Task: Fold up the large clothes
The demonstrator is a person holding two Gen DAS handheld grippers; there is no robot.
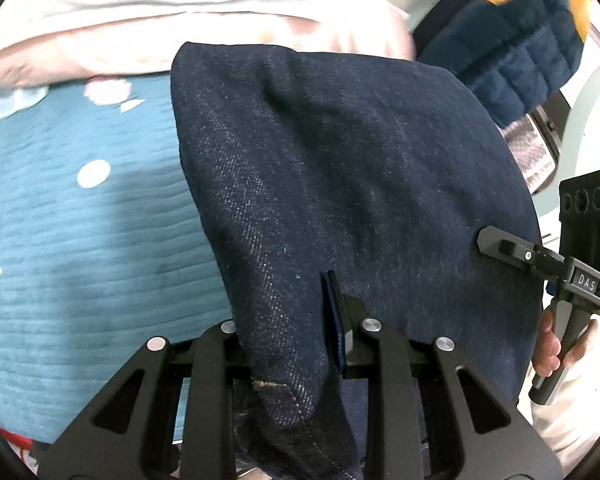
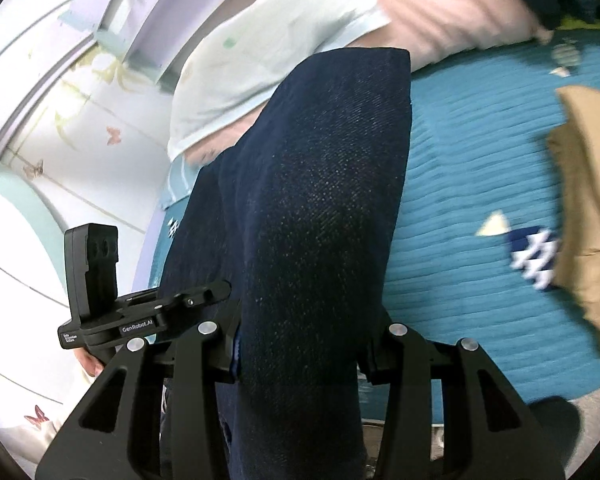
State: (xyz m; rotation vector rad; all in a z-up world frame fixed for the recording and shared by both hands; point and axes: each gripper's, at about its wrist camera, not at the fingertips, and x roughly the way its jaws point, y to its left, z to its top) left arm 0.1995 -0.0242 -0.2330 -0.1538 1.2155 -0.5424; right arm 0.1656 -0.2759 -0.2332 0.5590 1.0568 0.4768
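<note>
**Both claws holding dark denim over the bed**

From my seat, the left claw point(image 1: 300, 320) is clamped on a bunched edge of the dark denim garment point(image 1: 340, 168), with a stitched hem poking out just below its fingers. The cloth fans out ahead of it and hides most of the view. The right claw point(image 2: 300, 336) has a thick fold of the same denim pinched between its fingers, and the fabric runs away from it in a long band.

In the left wrist view I can see the right claw's finger lying against the denim's far edge, with a hand point(image 1: 552, 344) on its handle. The garment hangs over a teal bedspread point(image 1: 80, 240) (ribbed, with white patches). A pink pillow point(image 2: 452, 4) lies at the head of the bed, and a tan garment point(image 2: 588, 208) sits on the spread well to the right. Some parts are blurred.
</note>
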